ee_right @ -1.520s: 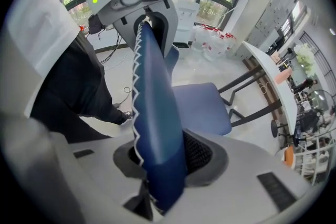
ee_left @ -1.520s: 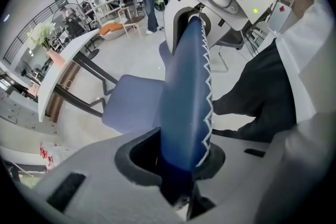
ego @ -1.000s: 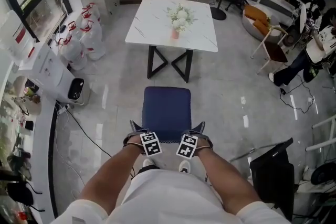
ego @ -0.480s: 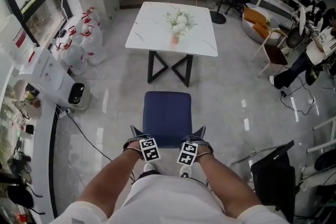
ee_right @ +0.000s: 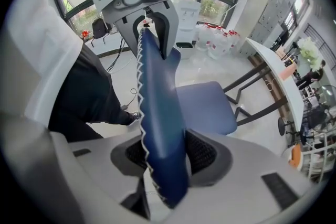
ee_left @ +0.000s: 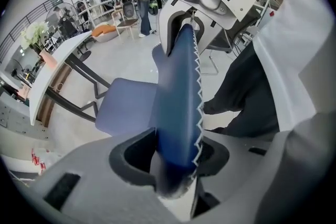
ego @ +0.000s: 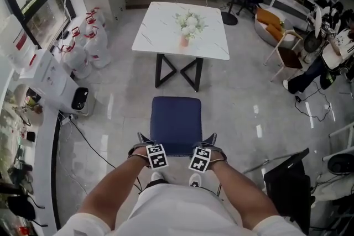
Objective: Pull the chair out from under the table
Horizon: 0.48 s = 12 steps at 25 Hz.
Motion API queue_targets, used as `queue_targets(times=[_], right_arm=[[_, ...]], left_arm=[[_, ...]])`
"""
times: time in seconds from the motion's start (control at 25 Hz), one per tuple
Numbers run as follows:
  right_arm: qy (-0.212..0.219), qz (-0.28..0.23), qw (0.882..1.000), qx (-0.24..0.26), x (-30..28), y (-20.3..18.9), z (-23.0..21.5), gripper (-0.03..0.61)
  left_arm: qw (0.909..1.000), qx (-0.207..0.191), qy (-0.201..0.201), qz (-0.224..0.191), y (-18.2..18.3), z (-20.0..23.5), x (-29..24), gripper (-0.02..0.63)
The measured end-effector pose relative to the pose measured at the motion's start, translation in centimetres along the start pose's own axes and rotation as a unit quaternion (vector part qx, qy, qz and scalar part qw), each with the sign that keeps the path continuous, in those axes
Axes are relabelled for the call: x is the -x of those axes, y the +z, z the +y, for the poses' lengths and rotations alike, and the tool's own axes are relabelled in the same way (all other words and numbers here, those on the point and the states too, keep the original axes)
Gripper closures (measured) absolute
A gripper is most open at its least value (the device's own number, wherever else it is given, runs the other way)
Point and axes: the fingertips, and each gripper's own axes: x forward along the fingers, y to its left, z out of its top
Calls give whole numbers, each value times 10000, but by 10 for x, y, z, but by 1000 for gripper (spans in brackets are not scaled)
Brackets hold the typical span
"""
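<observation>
Two tongs: left tongs (ee_left: 173,160) and right tongs (ee_right: 163,165) astride the top edge of the backrest (ee_left: 178,86), one toward each end, pointing steeply down.
Left tongs, state: jaws just opened wide, with the blue padded backrest between them, a dark gap at one side and no squeeze on the fabric.
Right tongs, state: likewise just opened; backrest between the jaws, pads close to the cloth but not clamped on it.
Chair (ego: 176,119): out on the open floor (ego: 127,102), seat fully in view, well apart from the bench (ego: 160,25); no part of it under the top.
Bench: white top on a dark crossed frame, a vase of flowers (ego: 188,22) on it, bare floor between its legs and the front edge of the seat.
Step in hand: letting go — pull judged finished, grip given up.
Progress: by the look of it done, bar withdrawal of the tongs.
Next move: lift both tongs straight up along the backrest until the jaws clear its zigzag-stitched edge; keep them open, and avoid snagging the trim or tipping the chair back toward the person's legs.
Risk: slight — drag on the chair from a pad caught in the fabric.
</observation>
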Motion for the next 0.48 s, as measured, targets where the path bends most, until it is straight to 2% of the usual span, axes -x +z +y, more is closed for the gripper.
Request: queue_targets(times=[0.16,0.28,0.36,0.48], right_arm=[[68,-330,9994,-79,33,10,4,412],[17,-801,9959,-419,65,20,2,416],[-66,-1246,9884,-868,89,30,-4,430],[-186,-1970,9645,-1750,122,43,-17,430]], left_arm=[[9998,-100,-129,-120,1,-6,29,441],[9992,23,-153,-372,5,-8,57,439],[9956,416,-99,-834,13,-4,81,446],[9774,1192,168,-1737,31,10,124,446]])
